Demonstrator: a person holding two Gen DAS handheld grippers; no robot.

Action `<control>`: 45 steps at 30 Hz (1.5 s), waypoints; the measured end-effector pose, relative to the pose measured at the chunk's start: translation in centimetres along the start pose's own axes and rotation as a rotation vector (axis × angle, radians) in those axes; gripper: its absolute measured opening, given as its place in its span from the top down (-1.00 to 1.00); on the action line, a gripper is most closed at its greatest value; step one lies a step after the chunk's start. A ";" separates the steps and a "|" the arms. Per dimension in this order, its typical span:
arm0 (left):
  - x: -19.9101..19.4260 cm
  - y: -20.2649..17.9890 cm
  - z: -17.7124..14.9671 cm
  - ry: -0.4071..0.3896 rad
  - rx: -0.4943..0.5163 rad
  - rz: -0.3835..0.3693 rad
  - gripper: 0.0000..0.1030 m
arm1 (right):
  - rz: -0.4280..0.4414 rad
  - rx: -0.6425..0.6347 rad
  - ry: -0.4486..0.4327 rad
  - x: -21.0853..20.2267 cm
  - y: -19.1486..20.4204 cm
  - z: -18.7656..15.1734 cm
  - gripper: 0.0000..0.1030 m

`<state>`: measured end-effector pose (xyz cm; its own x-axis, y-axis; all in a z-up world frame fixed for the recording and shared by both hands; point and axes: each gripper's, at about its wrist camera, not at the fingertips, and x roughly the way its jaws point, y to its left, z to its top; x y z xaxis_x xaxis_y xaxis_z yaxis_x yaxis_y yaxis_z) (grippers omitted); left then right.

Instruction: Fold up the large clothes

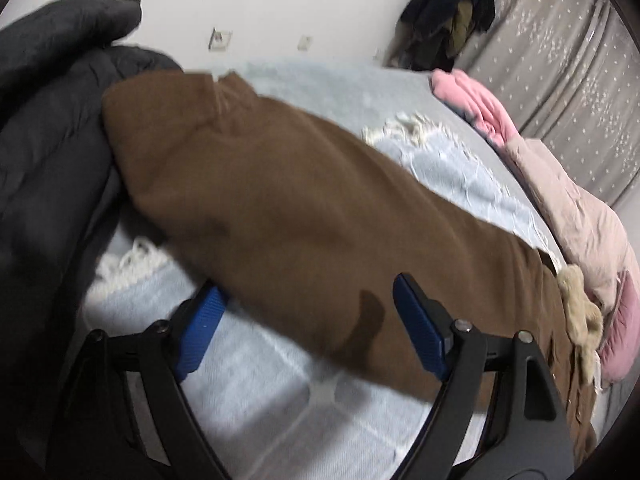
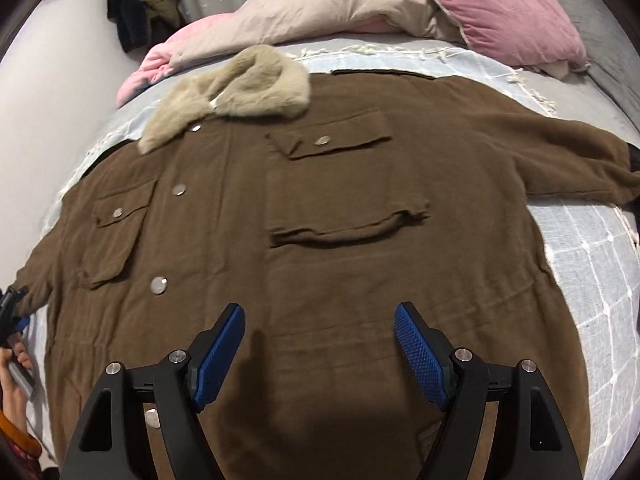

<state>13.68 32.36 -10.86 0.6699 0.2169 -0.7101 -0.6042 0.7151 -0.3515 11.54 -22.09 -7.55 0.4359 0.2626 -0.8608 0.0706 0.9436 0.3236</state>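
A large brown coat with a beige fur collar lies spread face up on the bed, sleeves out to both sides. My right gripper is open and empty, just above the coat's lower front. My left gripper is open and empty, over the coat's left sleeve, which runs across the light blue blanket. The left gripper also shows in the right wrist view, at the sleeve's end.
A dark grey padded garment lies at the left sleeve's end. A pale pink quilt and a pink pillow lie beyond the collar. Dark clothes hang by the curtain.
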 end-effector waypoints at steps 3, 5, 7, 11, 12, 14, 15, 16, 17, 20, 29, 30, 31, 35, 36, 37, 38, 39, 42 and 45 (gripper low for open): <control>0.2 0.5 0.7 -0.021 -0.048 0.021 -0.08 | -0.024 -0.003 -0.012 -0.1 -0.3 -0.3 -0.52; 0.2 1.0 1.1 -0.026 -0.094 0.026 0.28 | -0.048 -0.033 -0.009 -0.1 0.0 -0.5 -0.52; 0.5 1.4 1.6 -0.008 -0.135 0.007 0.69 | -0.071 -0.054 -0.007 0.1 0.2 -0.5 -0.52; -0.8 1.0 2.4 -0.020 -0.157 -0.033 0.81 | -0.081 -0.067 0.000 0.1 0.2 -0.7 -0.52; -1.6 0.3 2.6 -0.041 -0.141 -0.043 0.82 | -0.073 -0.058 0.000 0.0 0.1 -0.7 -0.52; -3.0 -1.2 2.9 -0.069 -0.109 -0.073 0.83 | -0.057 -0.042 -0.001 0.0 -0.1 -0.6 -0.52; -4.1 -2.7 3.1 -0.085 -0.076 -0.104 0.84 | -0.046 -0.032 -0.002 -0.1 -0.2 -0.6 -0.52; -4.8 -3.8 3.2 -0.096 -0.049 -0.125 0.84 | -0.040 -0.028 -0.002 -0.2 -0.3 -0.6 -0.52; -5.8 -5.3 3.3 -0.110 -0.011 -0.155 0.84 | -0.036 -0.025 -0.003 -0.2 -0.3 -0.6 -0.52; -9.4 -10.8 3.1 -0.161 0.137 -0.243 0.84 | -0.037 -0.025 -0.012 -0.6 -0.3 -0.7 -0.52; -16.9 -29.0 -3.9 -0.106 0.580 -0.568 0.84 | -0.022 -0.003 -0.019 -1.0 -0.7 -0.7 -0.52; -16.8 -31.3 -5.7 -0.046 0.658 -0.607 0.77 | -0.022 -0.001 -0.019 -1.0 -0.7 -0.6 -0.52; -16.6 -32.5 -7.1 0.012 0.718 -0.634 0.44 | -0.024 0.003 -0.021 -1.1 -0.9 -0.6 -0.52; -13.8 -36.6 -14.9 0.317 1.043 -0.656 -0.08 | -0.025 0.018 -0.022 -1.2 -1.5 -0.6 -0.52; -13.7 -36.1 -16.1 0.285 1.094 -0.641 -0.08 | -0.022 0.023 -0.021 -1.2 -1.7 -0.6 -0.52; -13.7 -35.8 -16.4 0.259 1.114 -0.633 -0.09 | -0.021 0.029 -0.022 -1.2 -1.9 -0.6 -0.52; -13.6 -35.0 -16.5 0.225 1.127 -0.622 -0.10 | -0.020 0.039 -0.023 -1.3 -2.2 -0.6 -0.52; -13.2 -34.0 -15.9 0.218 1.115 -0.609 -0.15 | -0.018 0.047 -0.023 -1.3 -2.5 -0.6 -0.52; -12.1 -31.2 -13.5 0.226 1.022 -0.564 -0.26 | -0.001 0.068 -0.020 -1.0 -2.7 -0.5 -0.52; -10.2 -26.8 -9.2 0.192 0.874 -0.502 -0.27 | 0.020 0.058 -0.016 -0.7 -1.8 -0.5 -0.52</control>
<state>19.11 4.84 0.20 0.6318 -0.2955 -0.7166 0.3032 0.9450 -0.1223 10.61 -23.85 -7.69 0.4519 0.2779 -0.8477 0.1134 0.9246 0.3636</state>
